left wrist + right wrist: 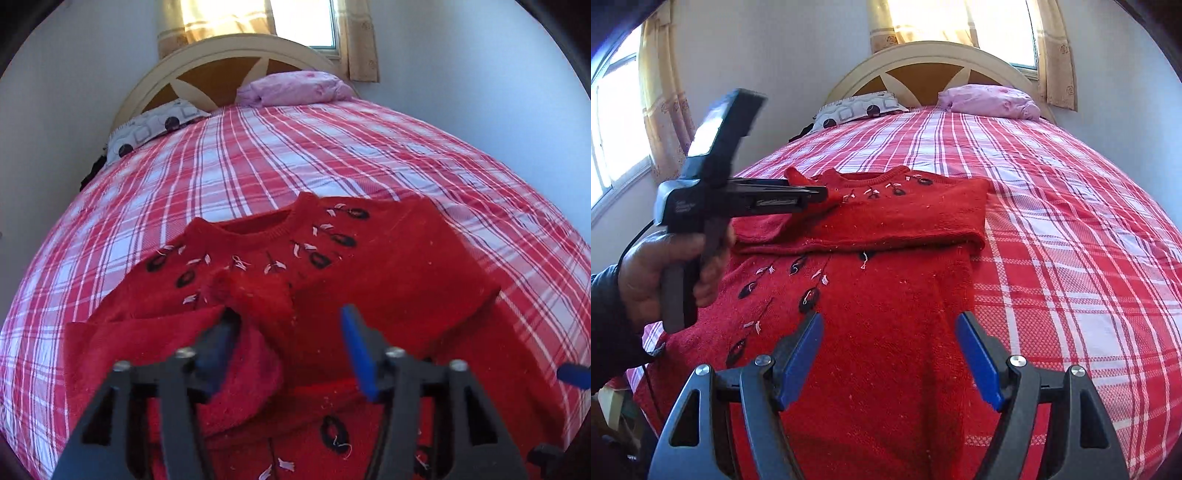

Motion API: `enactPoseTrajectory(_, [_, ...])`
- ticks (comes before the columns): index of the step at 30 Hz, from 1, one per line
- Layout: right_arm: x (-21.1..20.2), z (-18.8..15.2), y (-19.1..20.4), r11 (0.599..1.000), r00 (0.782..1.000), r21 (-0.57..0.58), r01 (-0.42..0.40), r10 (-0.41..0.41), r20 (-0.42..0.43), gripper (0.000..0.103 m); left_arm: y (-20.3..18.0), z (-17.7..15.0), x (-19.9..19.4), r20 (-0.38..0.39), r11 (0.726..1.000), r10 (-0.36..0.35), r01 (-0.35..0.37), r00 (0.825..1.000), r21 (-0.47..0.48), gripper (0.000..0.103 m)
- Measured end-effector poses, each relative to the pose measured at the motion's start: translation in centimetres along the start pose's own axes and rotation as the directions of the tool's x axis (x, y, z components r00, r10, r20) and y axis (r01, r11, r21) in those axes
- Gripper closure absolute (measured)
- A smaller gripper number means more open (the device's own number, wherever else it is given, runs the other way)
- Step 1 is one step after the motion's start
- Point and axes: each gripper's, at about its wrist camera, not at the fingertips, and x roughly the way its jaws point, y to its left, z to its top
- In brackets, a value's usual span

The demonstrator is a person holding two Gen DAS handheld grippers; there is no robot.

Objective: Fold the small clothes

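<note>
A red knit sweater (388, 258) with black ovals and white stitching lies face up on the plaid bed, neck toward the headboard. Its sleeves are folded across the chest. My left gripper (288, 325) is open over the chest, with the bunched end of a sleeve (258, 295) lying loose between its fingers and no pad pressing on it. In the right wrist view the same sweater (886, 350) fills the foreground. There a hand (646, 273) holds the left gripper (820, 194) low over the folded sleeves. My right gripper (890, 321) is open above the sweater's lower body, nothing between its fingers.
The red and white plaid bed cover (1071, 221) stretches to a cream and brown headboard (934, 70). A pink pillow (990, 98) and a grey patterned pillow (860, 109) lie at the head. Curtained windows (613, 122) are behind and to the left.
</note>
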Motion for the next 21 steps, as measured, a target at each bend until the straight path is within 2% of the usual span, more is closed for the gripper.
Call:
enactPoseTrajectory(1, [0.0, -0.1, -0.1, 1.0, 1.0, 0.004, -0.003, 0.003, -0.001, 0.028, 0.0, -0.3, -0.9, 0.021, 1.0, 0.003, -0.004, 1.0, 0.01, 0.03])
enactPoseTrajectory(3, [0.1, -0.1, -0.5, 1.0, 1.0, 0.018, -0.007, 0.007, -0.004, 0.028, 0.8, -1.1, -2.8, 0.052, 0.999, 0.018, -0.019, 0.998, 0.027, 0.011])
enactPoseTrajectory(5, [0.2, -0.1, -0.7, 1.0, 1.0, 0.028, -0.008, 0.008, -0.006, 0.028, 1.9, -2.3, -4.4, 0.089, 0.998, 0.054, -0.057, 0.995, 0.033, 0.004])
enactPoseTrajectory(8, [0.5, 0.0, -0.5, 1.0, 1.0, 0.025, -0.005, 0.006, -0.02, 0.028, 4.6, -4.6, -6.2, 0.099, 0.995, 0.098, -0.101, 0.99, 0.024, 0.003])
enactPoseTrajectory(10, [0.7, 0.4, -0.1, 1.0, 1.0, 0.016, -0.011, 0.012, -0.028, 0.028, 6.6, -6.2, -6.6, 0.086, 0.988, 0.155, -0.156, 0.984, 0.013, 0.0])
enactPoseTrajectory(14, [1.6, 2.1, 1.3, 0.998, 0.997, 0.005, -0.059, 0.059, -0.042, 0.028, 9.3, -8.1, -4.3, 0.005, 0.968, 0.249, -0.249, 0.968, 0.006, 0.0])
enactPoseTrajectory(17, [2.6, 4.3, 2.4, 0.997, 0.995, -0.003, -0.083, 0.083, -0.049, 0.028, 11.1, -8.4, -2.7, -0.076, 0.967, 0.243, -0.248, 0.967, -0.063, 0.0])
enactPoseTrajectory(21, [4.3, 6.3, 3.2, 0.996, 0.993, -0.003, -0.09, 0.089, -0.072, 0.028, 11.5, -8.3, -1.7, -0.093, 0.967, 0.224, -0.233, 0.97, -0.103, 0.0])
